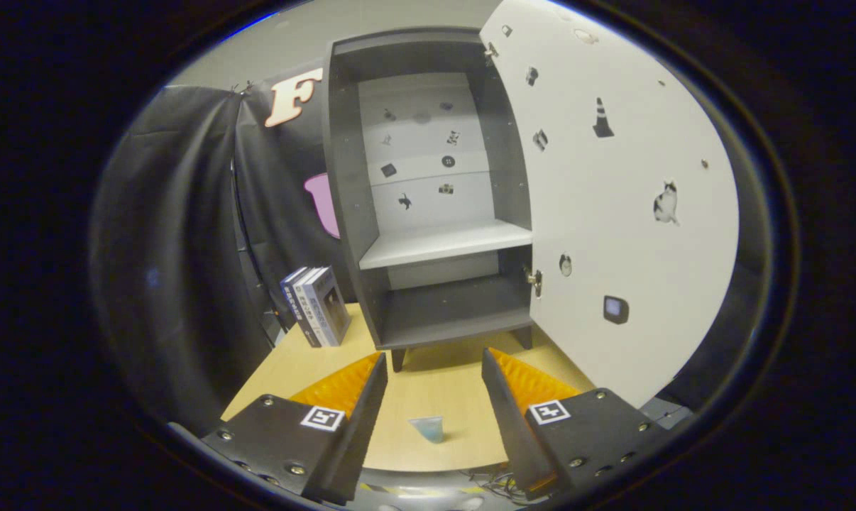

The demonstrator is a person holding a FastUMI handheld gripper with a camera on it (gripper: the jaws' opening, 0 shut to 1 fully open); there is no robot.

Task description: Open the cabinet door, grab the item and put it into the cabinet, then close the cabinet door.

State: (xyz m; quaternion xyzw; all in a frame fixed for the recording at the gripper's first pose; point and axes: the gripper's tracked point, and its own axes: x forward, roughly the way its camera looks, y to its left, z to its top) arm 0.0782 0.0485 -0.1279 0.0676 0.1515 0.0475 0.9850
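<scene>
Door [612, 213] swung wide already; gripper [435, 376] jaws spread, holding nothing. Best lowered straight over small pale item [428, 428] on table [435, 390], squeezing evenly before lifting toward cabinet [350, 177].

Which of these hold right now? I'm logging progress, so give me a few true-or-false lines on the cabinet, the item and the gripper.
1. The cabinet door is shut. False: it stands swung wide open.
2. The gripper is open, gripping nothing. True.
3. The small item sits on the shelf. False: it lies on the table between the fingers.
4. Books stand beside the cabinet. True.
5. The cabinet floor holds a box. False: it is bare.
</scene>
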